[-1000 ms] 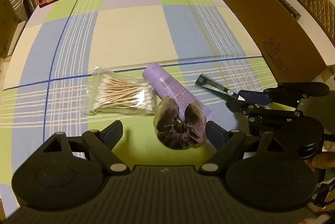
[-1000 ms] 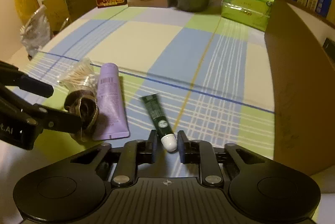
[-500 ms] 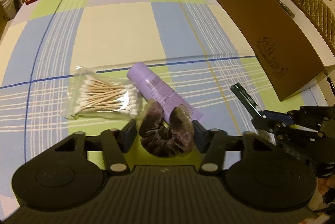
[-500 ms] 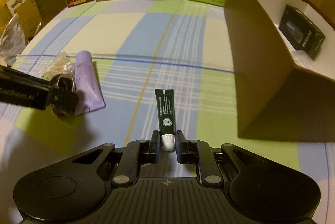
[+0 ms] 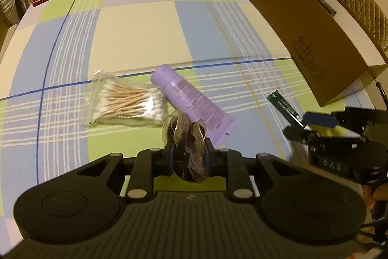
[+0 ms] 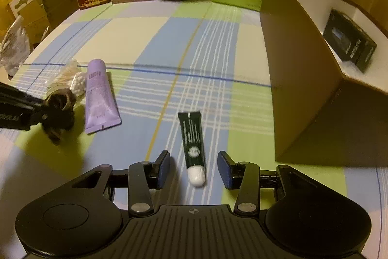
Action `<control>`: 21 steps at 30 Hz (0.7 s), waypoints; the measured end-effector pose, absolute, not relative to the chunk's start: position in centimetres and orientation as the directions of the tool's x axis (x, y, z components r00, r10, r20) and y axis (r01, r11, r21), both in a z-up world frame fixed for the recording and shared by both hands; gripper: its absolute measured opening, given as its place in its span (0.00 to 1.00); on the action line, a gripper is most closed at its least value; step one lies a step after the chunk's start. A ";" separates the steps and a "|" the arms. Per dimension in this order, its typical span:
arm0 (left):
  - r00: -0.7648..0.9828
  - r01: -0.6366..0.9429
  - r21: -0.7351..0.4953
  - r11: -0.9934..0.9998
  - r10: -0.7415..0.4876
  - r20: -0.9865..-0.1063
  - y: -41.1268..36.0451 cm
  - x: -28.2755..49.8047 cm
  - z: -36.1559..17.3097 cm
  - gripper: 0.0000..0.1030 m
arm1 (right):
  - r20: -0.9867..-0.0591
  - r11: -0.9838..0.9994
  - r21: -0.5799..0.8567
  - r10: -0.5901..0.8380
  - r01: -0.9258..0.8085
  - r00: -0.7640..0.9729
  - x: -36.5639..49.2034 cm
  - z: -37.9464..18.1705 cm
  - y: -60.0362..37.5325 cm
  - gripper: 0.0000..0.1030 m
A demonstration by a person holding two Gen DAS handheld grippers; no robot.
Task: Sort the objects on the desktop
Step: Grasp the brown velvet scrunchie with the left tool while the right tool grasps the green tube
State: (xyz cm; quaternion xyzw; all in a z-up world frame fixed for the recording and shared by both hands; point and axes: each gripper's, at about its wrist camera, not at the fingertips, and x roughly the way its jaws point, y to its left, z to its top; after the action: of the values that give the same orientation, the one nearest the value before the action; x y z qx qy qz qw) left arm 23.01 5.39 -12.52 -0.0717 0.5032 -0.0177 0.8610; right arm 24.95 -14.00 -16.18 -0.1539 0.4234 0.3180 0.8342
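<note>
**One scrunchie held, one green tube let go**

One brown cardboard box (image 6: 303, 79) stands at the right of the checked tablecloth (image 5: 135, 26). On the cloth lie one purple tube (image 5: 191, 104), one bag of cotton swabs (image 5: 128, 102) and one small green tube (image 6: 192, 137). The left gripper (image 5: 188, 157) is clenched on the one dark scrunchie (image 5: 189, 137), near the purple tube. The right gripper (image 6: 194, 170) stands spread wide, the green tube's white cap between its fingers, touching neither.
</note>
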 end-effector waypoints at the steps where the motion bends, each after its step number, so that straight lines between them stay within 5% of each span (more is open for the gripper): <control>1: 0.490 -0.045 -0.138 0.989 -0.098 -0.866 5.4 23.0 -12.5 0.18 | -0.802 0.749 0.010 0.402 -0.663 0.441 25.2 -16.2 -13.9 0.39; 16: 0.464 -0.075 -0.096 0.993 -0.050 -0.884 4.8 21.5 -12.1 0.17 | -0.803 0.713 0.002 0.419 -0.701 0.424 25.4 -16.2 -13.6 0.13; 21: 0.463 -0.086 -0.093 0.992 -0.043 -0.885 4.2 21.0 -11.9 0.17 | -0.814 0.693 0.019 0.429 -0.720 0.392 24.8 -16.1 -14.3 0.13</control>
State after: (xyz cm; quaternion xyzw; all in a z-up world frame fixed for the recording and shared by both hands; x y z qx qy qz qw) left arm 21.04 4.23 -11.93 -0.0621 0.5181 0.0127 0.8530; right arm 24.83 -14.25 -16.10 -0.1715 0.4245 0.3520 0.8164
